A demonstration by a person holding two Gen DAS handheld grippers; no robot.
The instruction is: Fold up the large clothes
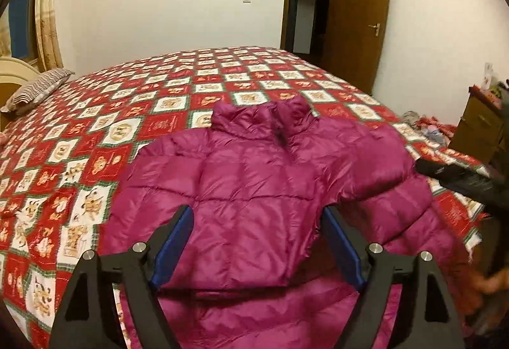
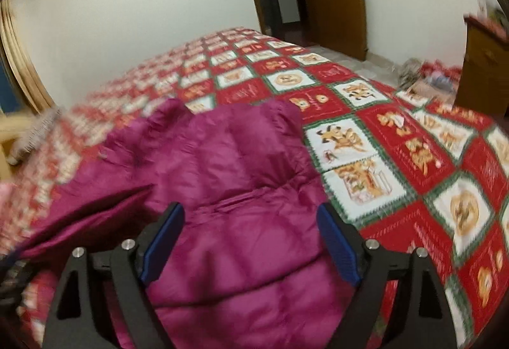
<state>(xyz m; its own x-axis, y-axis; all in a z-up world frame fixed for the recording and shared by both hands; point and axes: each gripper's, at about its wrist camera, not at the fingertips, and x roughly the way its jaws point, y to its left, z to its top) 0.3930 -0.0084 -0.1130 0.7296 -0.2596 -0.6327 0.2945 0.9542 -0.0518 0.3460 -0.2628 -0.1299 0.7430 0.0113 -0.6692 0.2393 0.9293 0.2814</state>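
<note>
one magenta puffer jacket (image 1: 254, 186), one patterned quilt (image 1: 95, 138), one striped pillow (image 1: 38, 91), one door (image 1: 359, 21)

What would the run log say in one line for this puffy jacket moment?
task: fold large clothes | item: magenta puffer jacket on patchwork bedspread | left gripper: open, empty | right gripper: open, empty

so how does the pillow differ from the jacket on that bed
The pillow is grey striped; the jacket is plain magenta with quilted, shiny panels. The pillow is small and sits far off at the head of the bed; the jacket is large and spreads across the near side, under the left tongs. Both are soft, padded and rest on the patterned cover.
</note>
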